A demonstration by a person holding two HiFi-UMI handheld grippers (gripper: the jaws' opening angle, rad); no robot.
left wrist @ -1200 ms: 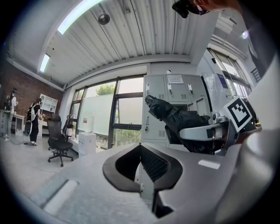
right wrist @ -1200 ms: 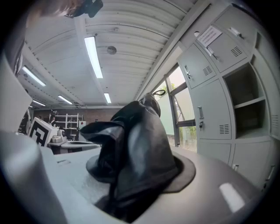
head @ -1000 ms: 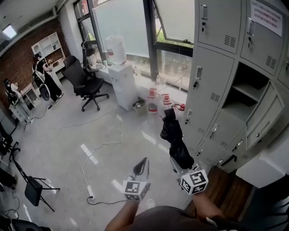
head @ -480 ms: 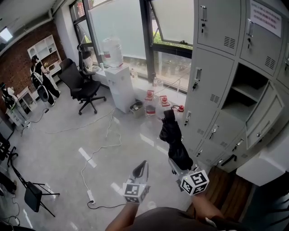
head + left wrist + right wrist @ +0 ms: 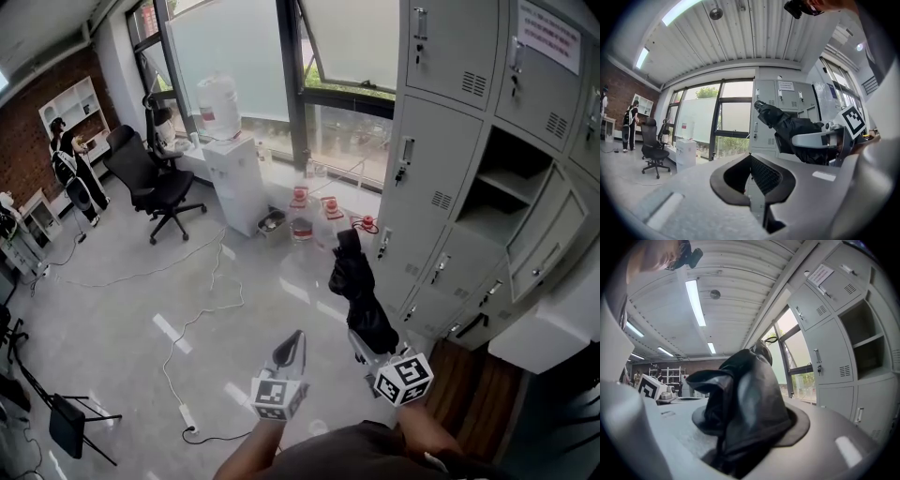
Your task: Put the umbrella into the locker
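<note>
My right hand-held gripper (image 5: 367, 339) is clamped on the folded black umbrella (image 5: 359, 286). The umbrella sticks out forward from the jaws, toward the closed grey doors of the locker (image 5: 441, 141) bank. It hangs above the floor (image 5: 141, 291), outside the open compartment (image 5: 511, 187), which is further to the right. My left hand-held gripper (image 5: 750, 158) has its jaws together, nothing between them, near the right one.
</note>
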